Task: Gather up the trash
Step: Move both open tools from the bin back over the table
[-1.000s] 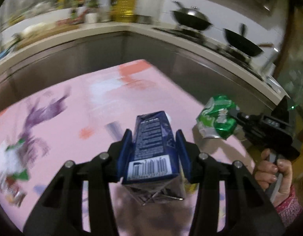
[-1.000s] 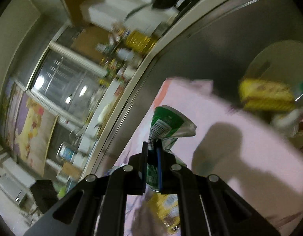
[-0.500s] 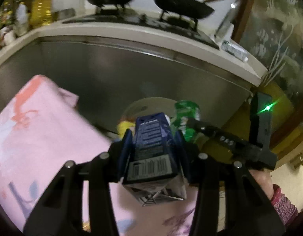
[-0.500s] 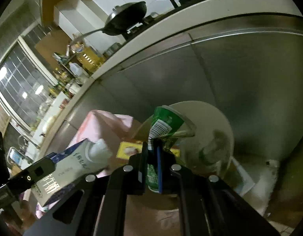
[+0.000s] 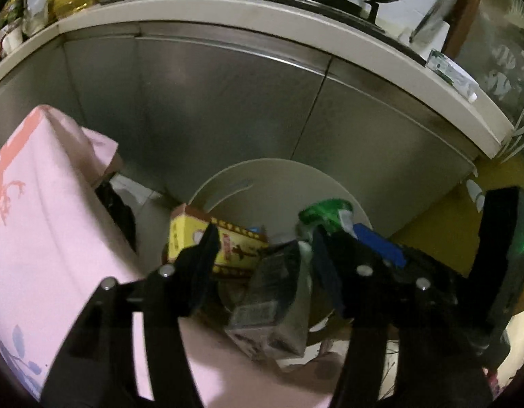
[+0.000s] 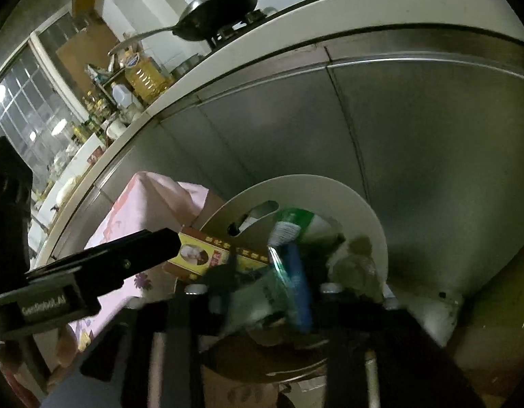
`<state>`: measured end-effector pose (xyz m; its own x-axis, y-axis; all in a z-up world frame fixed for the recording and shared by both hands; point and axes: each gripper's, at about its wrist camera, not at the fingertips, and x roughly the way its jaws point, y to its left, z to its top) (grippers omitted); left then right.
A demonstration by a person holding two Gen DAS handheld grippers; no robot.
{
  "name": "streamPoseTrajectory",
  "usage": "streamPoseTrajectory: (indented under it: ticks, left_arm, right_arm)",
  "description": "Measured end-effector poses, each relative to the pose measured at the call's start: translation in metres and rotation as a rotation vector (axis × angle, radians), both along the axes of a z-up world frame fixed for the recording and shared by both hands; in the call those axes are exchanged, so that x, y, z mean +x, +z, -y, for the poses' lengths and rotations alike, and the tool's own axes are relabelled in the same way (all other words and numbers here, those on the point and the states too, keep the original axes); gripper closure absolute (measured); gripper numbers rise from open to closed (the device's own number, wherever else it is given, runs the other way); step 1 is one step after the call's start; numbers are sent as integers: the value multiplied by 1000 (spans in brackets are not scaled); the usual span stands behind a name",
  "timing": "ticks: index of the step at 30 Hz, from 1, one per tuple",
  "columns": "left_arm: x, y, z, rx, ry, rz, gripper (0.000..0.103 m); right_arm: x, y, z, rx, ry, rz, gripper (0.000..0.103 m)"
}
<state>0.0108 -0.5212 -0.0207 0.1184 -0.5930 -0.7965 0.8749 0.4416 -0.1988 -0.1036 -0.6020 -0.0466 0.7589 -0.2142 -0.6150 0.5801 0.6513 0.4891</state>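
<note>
Left hand-held gripper (image 5: 262, 255) spread wide above the white bin (image 5: 347, 190), dark carton (image 5: 272, 302) tumbling free between the fingers; right hand-held gripper (image 6: 265, 282) over the same bin, green can (image 6: 292, 224) blurred, grip impossible to tell

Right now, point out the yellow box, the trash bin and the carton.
yellow box (image 5: 180, 234), left wrist view, its end face
trash bin (image 6: 330, 187), right wrist view, its far rim
carton (image 5: 272, 306), left wrist view, its dark side

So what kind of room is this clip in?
A home kitchen, most likely: a wok on a gas hob, a cooking-oil bottle on the counter, steel cabinet fronts below.
</note>
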Motion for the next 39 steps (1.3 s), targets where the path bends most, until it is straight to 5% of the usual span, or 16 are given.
streamPoseTrajectory:
  ticks: [12, 22, 30, 39]
  left_arm:
    - [-6, 28, -104, -83, -2, 25, 48]
    - [-5, 29, -249, -79, 153, 112, 48]
    - [20, 18, -390, -28, 423, 149, 48]
    - [70, 9, -567, 5, 898, 125, 38]
  right_arm:
    - [-23, 40, -12, 19, -52, 173, 59]
    - [29, 69, -84, 50, 147, 234, 59]
    - [98, 66, -183, 82, 386, 169, 59]
    - [172, 53, -314, 84, 686, 40, 59]
